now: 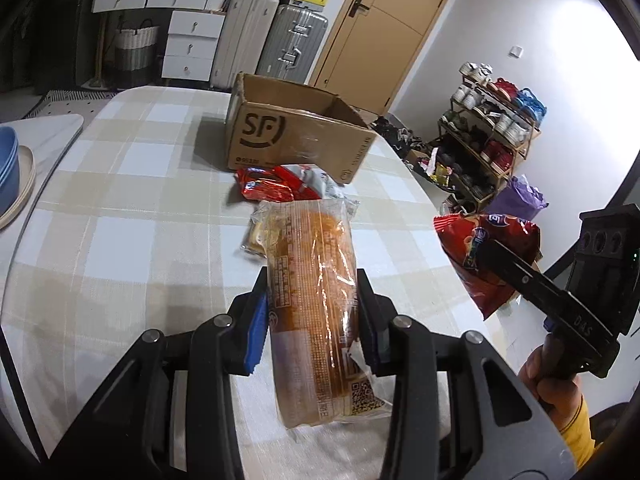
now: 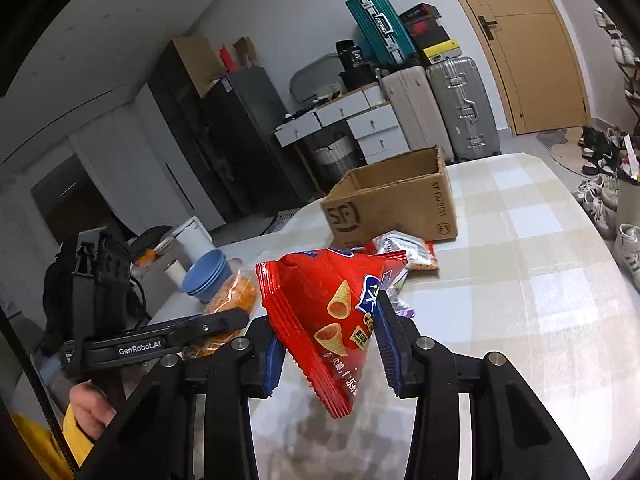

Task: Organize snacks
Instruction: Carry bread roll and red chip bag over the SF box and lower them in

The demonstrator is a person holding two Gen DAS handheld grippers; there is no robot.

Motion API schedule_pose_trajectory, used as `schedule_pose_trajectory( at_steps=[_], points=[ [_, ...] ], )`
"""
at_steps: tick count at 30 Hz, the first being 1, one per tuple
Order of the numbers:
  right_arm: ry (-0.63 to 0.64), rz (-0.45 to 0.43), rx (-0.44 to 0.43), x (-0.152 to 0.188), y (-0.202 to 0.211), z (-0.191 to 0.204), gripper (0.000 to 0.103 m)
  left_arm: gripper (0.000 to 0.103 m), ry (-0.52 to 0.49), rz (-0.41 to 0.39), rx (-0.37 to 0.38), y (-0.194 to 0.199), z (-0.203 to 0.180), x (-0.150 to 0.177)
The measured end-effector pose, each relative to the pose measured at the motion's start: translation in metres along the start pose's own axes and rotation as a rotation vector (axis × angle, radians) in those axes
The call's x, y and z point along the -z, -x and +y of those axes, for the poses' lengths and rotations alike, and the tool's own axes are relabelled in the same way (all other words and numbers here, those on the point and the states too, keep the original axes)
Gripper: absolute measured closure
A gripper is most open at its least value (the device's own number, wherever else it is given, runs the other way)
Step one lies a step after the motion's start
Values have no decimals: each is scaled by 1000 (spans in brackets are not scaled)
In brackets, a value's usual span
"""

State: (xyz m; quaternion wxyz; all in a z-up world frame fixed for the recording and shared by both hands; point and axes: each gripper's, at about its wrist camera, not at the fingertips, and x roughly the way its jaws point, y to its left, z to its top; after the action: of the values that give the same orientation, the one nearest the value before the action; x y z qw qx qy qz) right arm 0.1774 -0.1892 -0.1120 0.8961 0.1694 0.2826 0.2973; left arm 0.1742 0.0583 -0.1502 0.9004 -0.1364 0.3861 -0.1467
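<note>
The left gripper point(image 1: 312, 312) is clamped on a bread pack point(image 1: 316, 320), a long clear wrapper with an orange-brown loaf inside; its blue pads press on both long sides, and the pack is held above the table point(image 1: 120, 200). The right gripper point(image 2: 330, 336) is clamped on a red chip bag point(image 2: 328, 320) printed with cone-shaped snacks, gripped across its width and tilted, clear of the tabletop. Each gripper is held by a hand point(image 1: 556, 384) with a yellow sleeve point(image 1: 576, 432).

An open cardboard box point(image 1: 296, 136) marked SF stands on the checked cloth at the far side of the table. Just in front of the box, more snack packs point(image 1: 280, 184) lie on the cloth, one red and one silver. A small pale pack point(image 1: 256, 236) lies beside the bread pack's far end. Blue bowls point(image 2: 208, 272) are stacked on a side surface to the left.
</note>
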Motion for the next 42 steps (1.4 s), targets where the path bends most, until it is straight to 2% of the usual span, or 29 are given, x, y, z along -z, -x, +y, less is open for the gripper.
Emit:
schedule_pose_trajectory(
  at_steps=[12, 16, 24, 30, 36, 42],
  points=[
    [-25, -37, -20, 6, 23, 4, 62, 68, -16, -5, 3, 34, -13, 16],
    [-38, -52, -13, 5, 24, -2, 62, 68, -7, 2, -26, 33, -10, 15],
    [-57, -50, -13, -5, 23, -10, 62, 68, 19, 7, -31, 25, 4, 0],
    [-23, -62, 9, -37, 13, -15, 62, 68, 25, -2, -36, 9, 9, -37],
    [30, -67, -5, -85, -8, -14, 62, 68, -14, -22, -3, -7, 1, -92],
    [75, -55, -19, -136, -38, -15, 62, 68, -39, -68, -10, -19, -2, -155]
  ],
)
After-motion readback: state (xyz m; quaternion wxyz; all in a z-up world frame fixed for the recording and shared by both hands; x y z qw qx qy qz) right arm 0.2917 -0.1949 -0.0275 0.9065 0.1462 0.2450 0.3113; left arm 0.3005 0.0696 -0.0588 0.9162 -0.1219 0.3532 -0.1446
